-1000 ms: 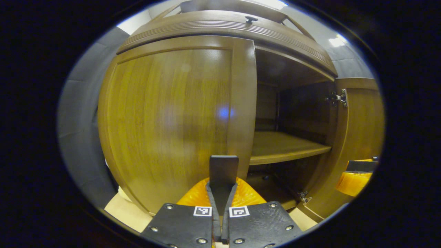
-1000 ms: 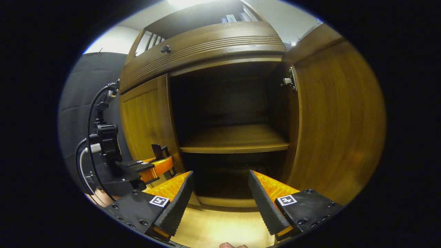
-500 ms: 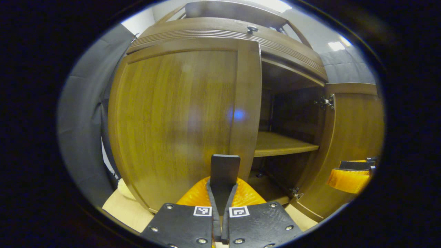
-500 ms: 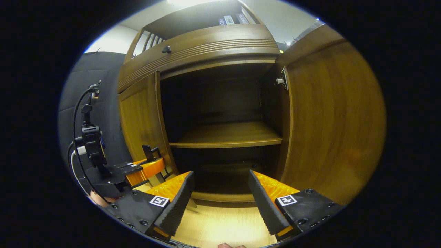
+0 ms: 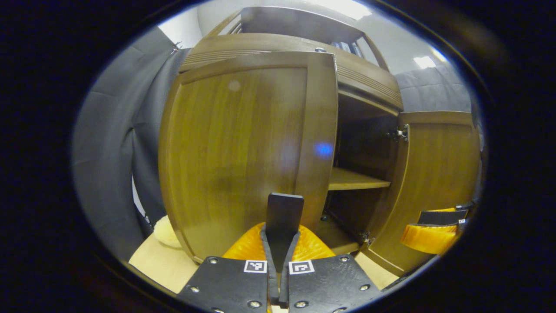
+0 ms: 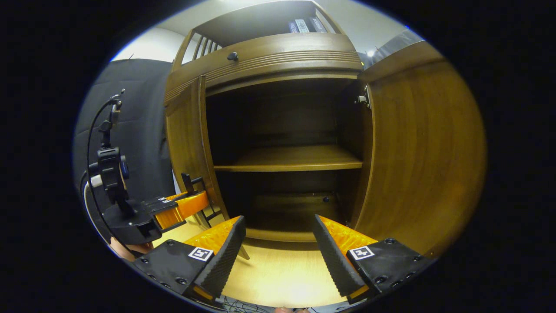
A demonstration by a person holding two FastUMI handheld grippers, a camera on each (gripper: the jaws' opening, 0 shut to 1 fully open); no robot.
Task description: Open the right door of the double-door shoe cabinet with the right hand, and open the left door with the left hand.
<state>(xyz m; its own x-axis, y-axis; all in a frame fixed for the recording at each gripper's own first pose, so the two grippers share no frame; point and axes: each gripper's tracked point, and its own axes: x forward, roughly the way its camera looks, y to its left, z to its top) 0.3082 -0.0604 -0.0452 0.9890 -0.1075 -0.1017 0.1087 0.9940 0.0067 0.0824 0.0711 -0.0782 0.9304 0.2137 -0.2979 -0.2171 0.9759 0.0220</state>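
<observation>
The shoe cabinet's left door [image 5: 243, 143] stands partly swung out, its outer face towards the left gripper view. My left gripper [image 5: 284, 208] is shut, its fingers pressed together low against that face; nothing shows between them. In the right gripper view the left door [image 6: 186, 139] is seen nearly edge-on, with the left gripper [image 6: 191, 195] beside its lower part. The right door [image 6: 421, 152] hangs wide open. My right gripper [image 6: 278, 219] stands open before the cabinet's dark inside, holding nothing. The right gripper [image 5: 434, 226] also shows low beside the right door [image 5: 434, 174].
Inside, a wooden shelf [image 6: 286, 158] crosses the middle. A drawer front with a small knob [image 6: 233, 56] runs above the doors. The pale wooden floor [image 6: 278, 274] lies below. A pale rounded object [image 5: 163, 230] sits on the floor left of the cabinet. Grey padded wall [image 5: 108, 143] stands behind.
The left door has swung further out, showing more of the inside. My left gripper has moved with it, staying shut. The right gripper stays open and the right door stays wide.
</observation>
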